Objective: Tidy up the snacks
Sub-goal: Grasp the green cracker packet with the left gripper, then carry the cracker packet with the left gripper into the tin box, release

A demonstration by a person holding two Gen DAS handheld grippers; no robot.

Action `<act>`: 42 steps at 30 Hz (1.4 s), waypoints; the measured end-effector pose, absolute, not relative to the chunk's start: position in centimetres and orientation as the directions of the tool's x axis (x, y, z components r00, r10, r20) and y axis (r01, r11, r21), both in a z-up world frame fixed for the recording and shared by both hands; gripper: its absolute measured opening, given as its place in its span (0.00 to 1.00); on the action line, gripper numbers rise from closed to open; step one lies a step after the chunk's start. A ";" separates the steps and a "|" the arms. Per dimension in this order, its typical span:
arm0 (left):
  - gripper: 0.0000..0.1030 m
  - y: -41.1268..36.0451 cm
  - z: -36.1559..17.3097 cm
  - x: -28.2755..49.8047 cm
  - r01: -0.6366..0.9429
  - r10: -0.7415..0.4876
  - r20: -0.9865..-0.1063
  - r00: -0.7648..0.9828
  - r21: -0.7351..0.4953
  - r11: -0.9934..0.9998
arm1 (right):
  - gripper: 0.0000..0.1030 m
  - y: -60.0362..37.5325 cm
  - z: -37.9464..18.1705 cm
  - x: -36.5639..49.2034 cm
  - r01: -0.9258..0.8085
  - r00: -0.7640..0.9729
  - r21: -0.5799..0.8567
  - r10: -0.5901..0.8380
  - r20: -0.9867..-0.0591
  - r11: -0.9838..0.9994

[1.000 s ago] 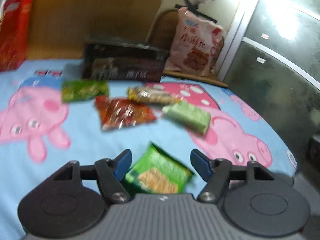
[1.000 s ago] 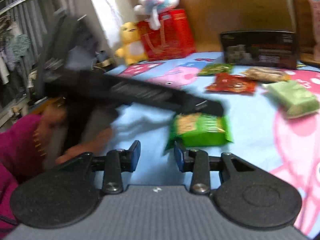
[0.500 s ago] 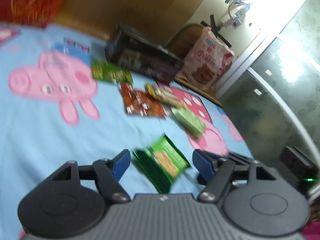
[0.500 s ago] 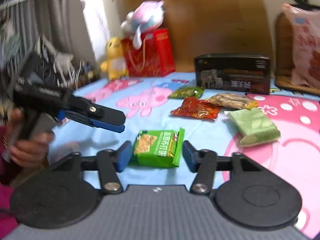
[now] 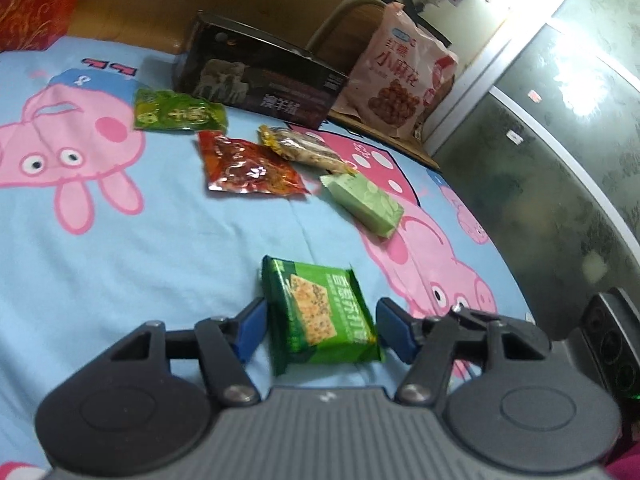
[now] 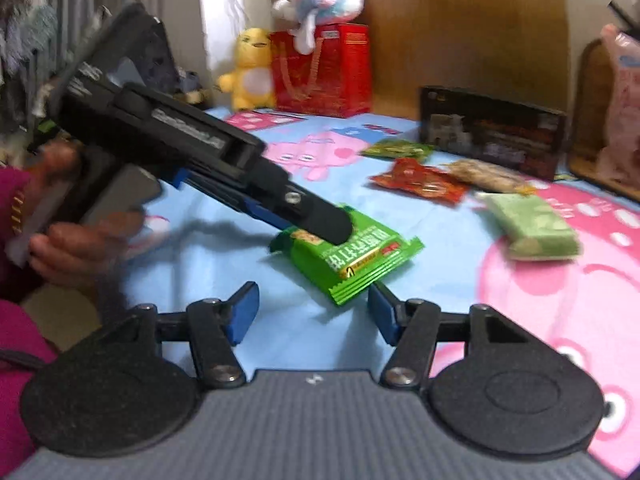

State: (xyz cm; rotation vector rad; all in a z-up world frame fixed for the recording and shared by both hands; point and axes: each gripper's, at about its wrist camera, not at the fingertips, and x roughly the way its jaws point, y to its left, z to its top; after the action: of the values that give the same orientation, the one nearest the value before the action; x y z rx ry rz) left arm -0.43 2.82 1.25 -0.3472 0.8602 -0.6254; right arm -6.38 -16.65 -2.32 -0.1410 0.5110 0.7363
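Green and glossy, the cracker packet (image 5: 320,312) lies on the blue cartoon-pig bedsheet (image 5: 140,264), at about six o'clock from the other snacks. The left gripper (image 5: 320,326) has its jaws around this packet; they have just been closing, but a small gap shows at each side, so the blue pads (image 5: 250,326) do not press on it yet. The right gripper (image 6: 310,312) stands wide and holds nothing, its jaws just opened; the packet's near corner is just in front of it. At twelve o'clock from the packet lie a red pouch (image 5: 250,168), a yellow-edged nut bag (image 5: 304,150), a bright green pouch (image 5: 178,114) and a pale green bar (image 5: 366,202), with a dark box (image 5: 260,80) behind them. I judge the step is picking up the cracker packet, early in the sorting. The next move, I think, calls for finishing the close on the packet's sides, gently, because the slippery wrapper may slide or crumple, and then carrying it toward the row.
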 end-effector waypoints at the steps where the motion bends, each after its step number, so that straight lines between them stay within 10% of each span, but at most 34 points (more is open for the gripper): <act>1: 0.61 2.6 1.4 -0.6 0.376 -0.633 -0.596 0.494 -0.510 0.774 | 0.61 -16.7 -2.4 -6.3 -0.654 0.646 0.037 0.584 -0.492 0.755; 8: 0.57 3.3 1.3 -0.8 0.359 -0.619 -0.597 0.510 -0.507 0.784 | 0.60 -16.7 -2.7 -5.4 -0.631 0.662 0.047 0.569 -0.488 0.774; 12: 0.46 2.7 1.3 -1.1 0.373 -0.614 -0.605 0.508 -0.488 0.789 | 0.36 -16.0 -2.4 -5.5 -0.632 0.674 0.040 0.574 -0.465 0.774; 20: 0.46 2.7 2.5 0.0 0.392 -0.628 -0.573 0.527 -0.492 0.778 | 0.30 -16.6 -1.6 -4.4 -0.590 0.692 0.099 0.565 -0.450 0.801; 42: 0.54 -0.2 10.3 19.8 0.373 -0.475 -0.464 0.748 -0.297 0.879 | 0.37 -16.1 5.7 15.4 -0.455 0.849 0.087 0.461 -0.259 0.886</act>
State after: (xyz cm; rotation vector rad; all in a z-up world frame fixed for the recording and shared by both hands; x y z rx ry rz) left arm 19.79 -0.25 10.30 -0.1905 0.5577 -0.4668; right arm 15.39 -16.09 5.66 0.0227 0.2789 0.4829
